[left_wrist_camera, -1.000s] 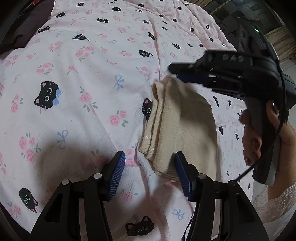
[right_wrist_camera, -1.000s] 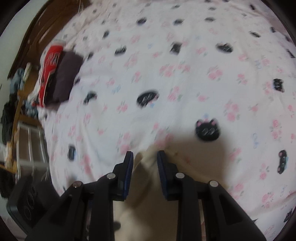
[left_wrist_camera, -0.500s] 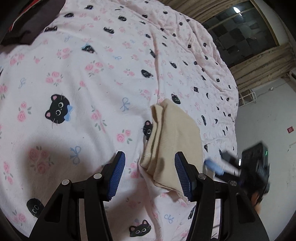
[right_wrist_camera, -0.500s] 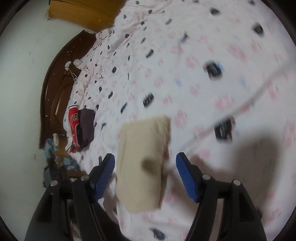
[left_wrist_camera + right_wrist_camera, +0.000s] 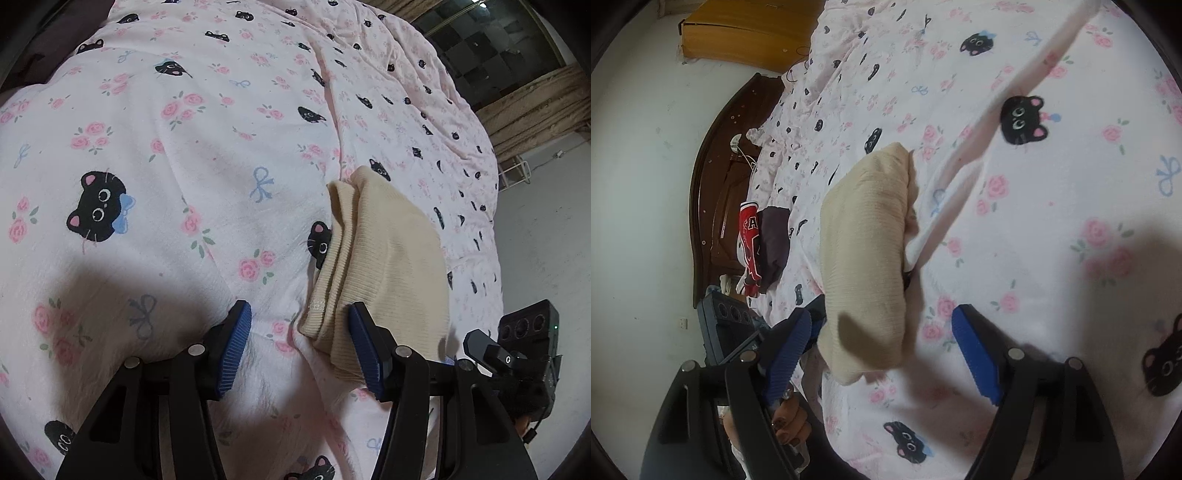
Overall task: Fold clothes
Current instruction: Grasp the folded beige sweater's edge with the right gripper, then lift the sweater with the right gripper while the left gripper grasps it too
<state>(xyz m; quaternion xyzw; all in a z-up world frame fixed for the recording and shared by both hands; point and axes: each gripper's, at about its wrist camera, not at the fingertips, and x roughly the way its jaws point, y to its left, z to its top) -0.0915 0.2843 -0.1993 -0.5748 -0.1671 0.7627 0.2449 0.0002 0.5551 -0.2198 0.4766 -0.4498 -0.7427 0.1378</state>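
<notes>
A folded cream ribbed garment [image 5: 384, 258] lies on the pink cat-print bedspread [image 5: 177, 155]. My left gripper [image 5: 301, 347] is open and empty, with its right finger at the garment's near left corner. In the right wrist view the same garment [image 5: 864, 251] lies ahead of my right gripper [image 5: 882, 354], which is open wide and empty, its fingers on either side of the garment's near end. The right gripper's body [image 5: 517, 354] shows at the lower right of the left wrist view.
A red and dark folded clothes pile [image 5: 761, 240] sits near the dark wooden headboard [image 5: 716, 192]. A raised crease in the bedspread [image 5: 997, 107] runs just right of the garment. The bed's edge and a grey floor [image 5: 543, 236] lie beyond the garment.
My right gripper opened, let go of the cream garment and pulled back off it toward the bed's edge. The garment now lies flat. My left gripper stayed open in place.
</notes>
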